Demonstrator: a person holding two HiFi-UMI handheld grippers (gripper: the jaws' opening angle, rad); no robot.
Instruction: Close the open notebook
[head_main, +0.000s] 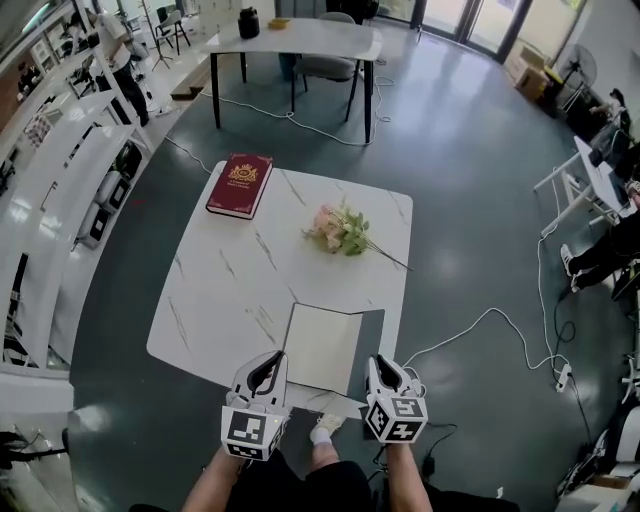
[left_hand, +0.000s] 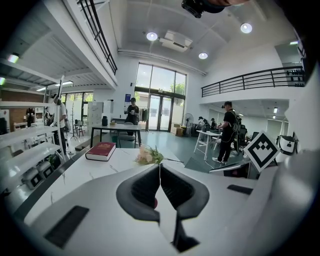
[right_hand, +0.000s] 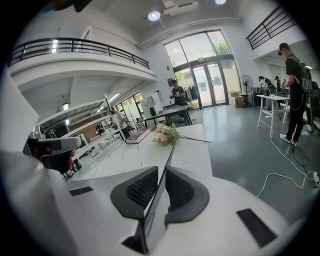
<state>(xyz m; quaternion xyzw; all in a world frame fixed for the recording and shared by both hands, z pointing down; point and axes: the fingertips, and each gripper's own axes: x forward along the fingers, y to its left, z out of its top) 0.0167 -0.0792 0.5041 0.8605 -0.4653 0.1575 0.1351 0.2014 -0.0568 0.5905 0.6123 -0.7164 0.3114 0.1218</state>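
The notebook (head_main: 322, 345) is seen lying open at the near edge of the bench (head_main: 230, 290), slightly right of that edge's middle. Its cream page is turned upward, and a narrower dark grey cover (head_main: 371, 338) is shown along the side nearer the bench's right edge.

The left tongs (head_main: 268, 370) are held at the bench's near edge, at the notebook's near left corner. In the left gripper view these tongs (left_hand: 160, 172) are shown closed, with a thin pale sheet (left_hand: 168, 215) of the notebook pinched edge-on between the dark pads.

The right tongs (head_main: 385, 372) are held at the same near edge, at the notebook's near right corner. In the right gripper view these tongs (right_hand: 162, 176) are seen drawn in on the grey cover (right_hand: 152, 205), which runs edge-on between the pads; a clamped grip is shown.

A red book (head_main: 240, 184) with a gold emblem is laid flat at the bench's far left corner. A bunch of pink flowers (head_main: 340, 230) is laid near the bench's middle, toward its far right, with the stems pointed to the right edge. The red book and the flowers are well apart from both tongs.
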